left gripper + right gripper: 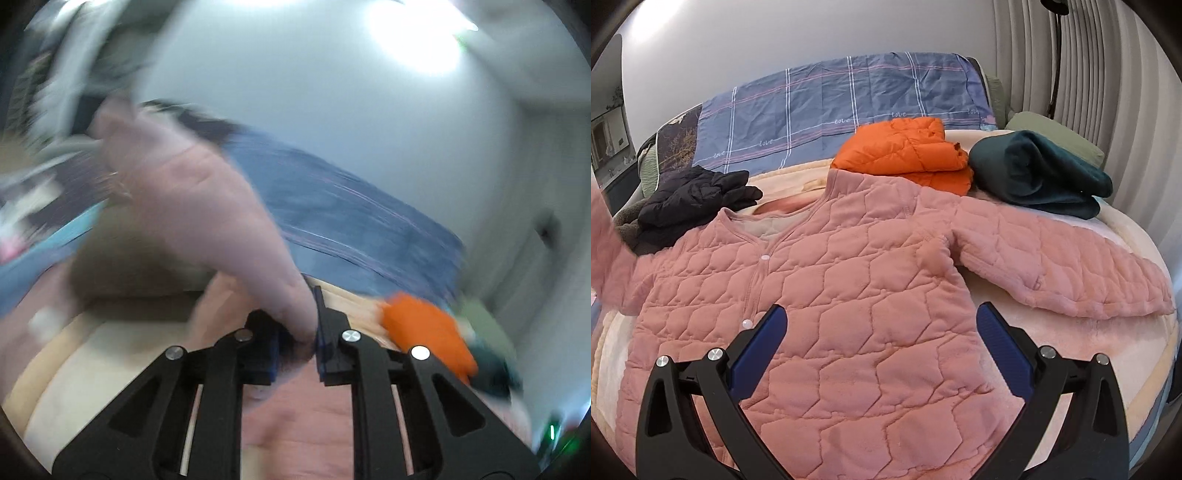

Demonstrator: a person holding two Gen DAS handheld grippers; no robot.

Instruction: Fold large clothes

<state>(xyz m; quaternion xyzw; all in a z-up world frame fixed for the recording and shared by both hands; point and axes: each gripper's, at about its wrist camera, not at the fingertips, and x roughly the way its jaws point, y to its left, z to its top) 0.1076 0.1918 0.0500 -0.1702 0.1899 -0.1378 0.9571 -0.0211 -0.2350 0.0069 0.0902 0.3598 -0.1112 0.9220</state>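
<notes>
- My left gripper: jaws pinched on 1 sleeve of the pink quilted jacket, raised off the bed; view blurred.
- My right gripper: jaws wide, empty, over the jacket's front.
- Jacket lies flat, buttoned; soft, bulky, likely springy.
- I'd grip cuffs and hem.

A quilted jacket lies spread flat on the bed, front up, one sleeve stretched out to the right. Behind its collar sits a folded puffer jacket; right of that, a folded blanket. A dark coat lies behind the left shoulder. A checked sheet covers the bed's far end.
</notes>
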